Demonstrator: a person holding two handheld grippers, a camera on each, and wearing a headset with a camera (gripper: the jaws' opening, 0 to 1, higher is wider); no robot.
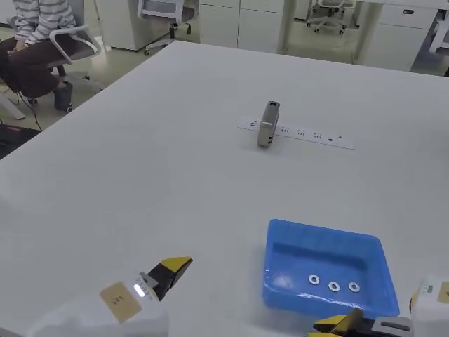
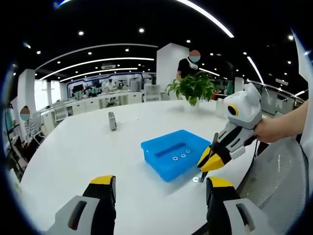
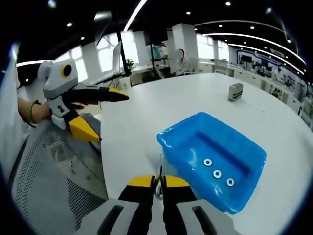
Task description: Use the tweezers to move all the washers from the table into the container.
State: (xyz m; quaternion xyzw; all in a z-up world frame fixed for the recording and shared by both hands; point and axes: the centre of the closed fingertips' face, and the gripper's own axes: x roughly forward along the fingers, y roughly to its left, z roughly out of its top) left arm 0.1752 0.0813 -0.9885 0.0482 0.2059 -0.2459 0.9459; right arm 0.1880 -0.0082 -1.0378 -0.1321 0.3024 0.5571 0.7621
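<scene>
A blue container (image 1: pixel 379 247) stands near the table's front edge with three washers (image 1: pixel 334 286) in a row on its floor. In the left gripper view one more washer (image 2: pixel 195 179) lies on the table just in front of the container (image 2: pixel 161 147). My right gripper (image 3: pixel 157 182) is shut on thin dark tweezers (image 3: pixel 160 172), whose tip points down beside that loose washer. In the head view the right gripper (image 1: pixel 331 326) sits at the container's near side. My left gripper (image 2: pixel 161 183) is open and holds nothing, and hovers left of the container (image 1: pixel 175 270).
A small grey device (image 1: pixel 269 124) stands on a white marked strip (image 1: pixel 309 133) at mid-table. A person (image 1: pixel 38 31) sits on a chair beyond the far left corner. A potted plant (image 2: pixel 193 88) stands past the far edge. The table's near edge lies close under both grippers.
</scene>
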